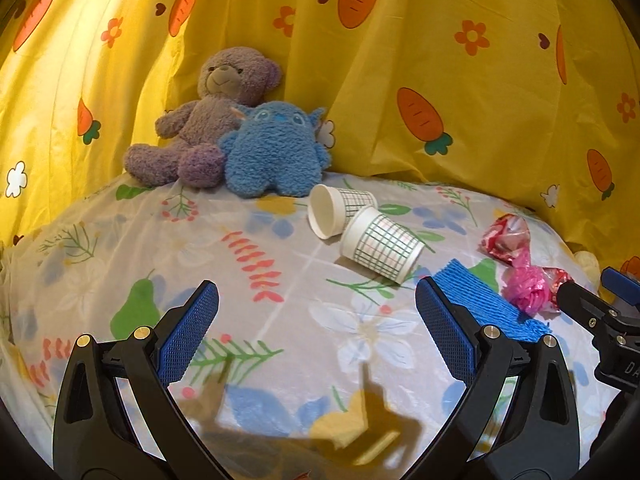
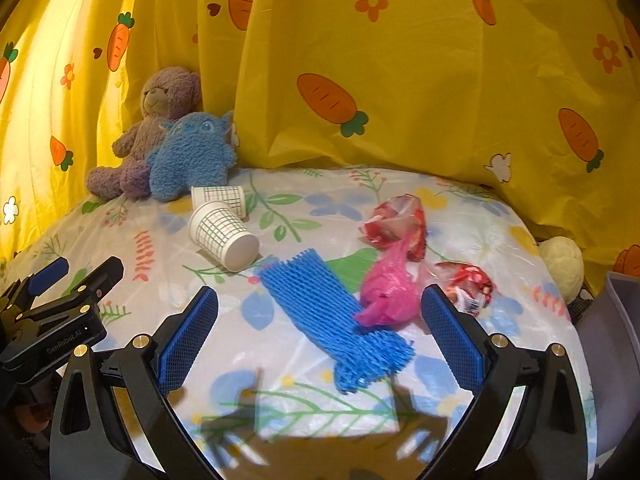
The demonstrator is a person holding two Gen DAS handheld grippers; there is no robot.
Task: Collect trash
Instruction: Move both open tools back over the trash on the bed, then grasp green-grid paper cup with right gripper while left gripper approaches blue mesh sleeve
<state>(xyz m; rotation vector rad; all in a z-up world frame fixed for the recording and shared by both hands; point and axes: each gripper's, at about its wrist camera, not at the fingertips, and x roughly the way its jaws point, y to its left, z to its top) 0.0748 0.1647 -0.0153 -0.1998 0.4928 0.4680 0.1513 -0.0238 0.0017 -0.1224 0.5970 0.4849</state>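
Observation:
Two checked paper cups lie on their sides on the floral sheet, one behind the other. A blue foam net lies flat. A pink plastic bag and red-and-white wrappers lie to its right, with another wrapper nearer. My left gripper is open and empty, above the sheet short of the cups. My right gripper is open and empty, with the net's near end between its fingers.
A purple teddy bear and a blue plush sit at the back against the yellow carrot curtain. A cream ball lies at the right edge beside a grey bin.

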